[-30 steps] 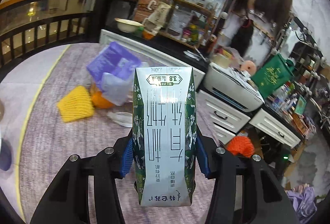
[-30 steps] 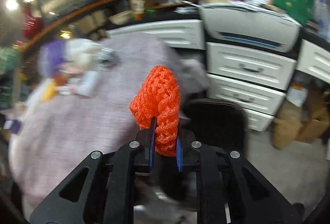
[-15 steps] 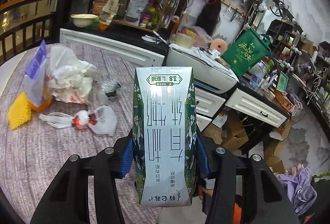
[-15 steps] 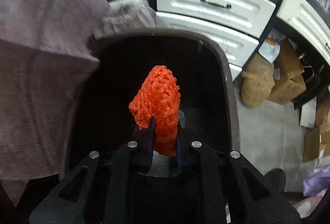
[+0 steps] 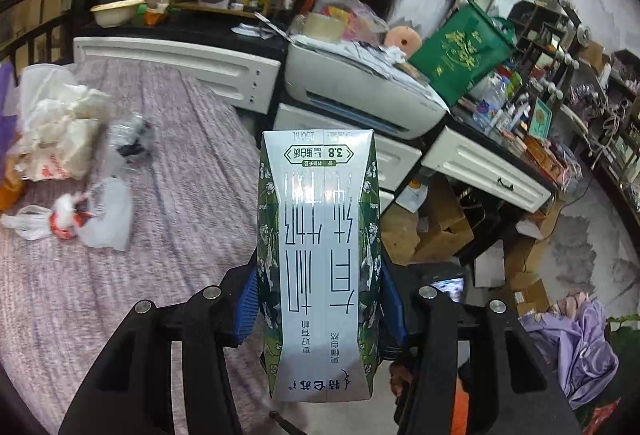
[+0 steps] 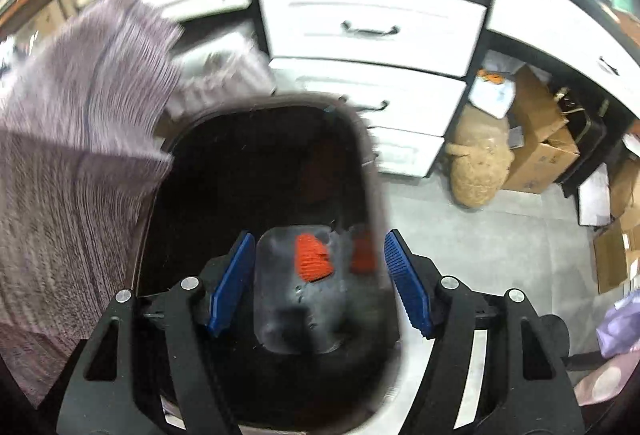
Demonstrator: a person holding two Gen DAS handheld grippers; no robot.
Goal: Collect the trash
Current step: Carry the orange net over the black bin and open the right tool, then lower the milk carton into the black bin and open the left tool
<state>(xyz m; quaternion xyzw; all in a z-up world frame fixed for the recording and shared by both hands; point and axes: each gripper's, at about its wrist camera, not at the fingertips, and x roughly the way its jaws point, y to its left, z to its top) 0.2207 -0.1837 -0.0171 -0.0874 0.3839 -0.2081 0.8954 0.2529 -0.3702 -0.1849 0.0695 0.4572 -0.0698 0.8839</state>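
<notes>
Your right gripper point(image 6: 320, 275) hangs over the dark mouth of the trash bin point(image 6: 372, 163), which stands on the floor just beside the edge of the purple-clothed table point(image 6: 72, 139); its jaws are opening and nothing lies between the blue pads point(image 6: 234, 279). The orange foam net point(image 6: 312, 258) shows far below them on the bin's floor (a fainter orange patch to its right looks like a reflection on the wall, though blur leaves that uncertain). Judged from this, the drop is made, so lift the right gripper straight up before swinging aside, keeping the fingers off the rim. Your left gripper point(image 5: 320, 311) clamps the green-and-white milk carton point(image 5: 318, 255) by its two narrow sides, the carton standing along the fingers with its print upside down. Bring it over the middle of the bin's mouth, not the rim, and let go only once the whole carton is above the opening. More trash waits on the table's left side: a knotted white bag point(image 5: 86, 213), a heap of crumpled white wrappers point(image 5: 56, 127) and a crushed clear bottle point(image 5: 130, 139).
</notes>
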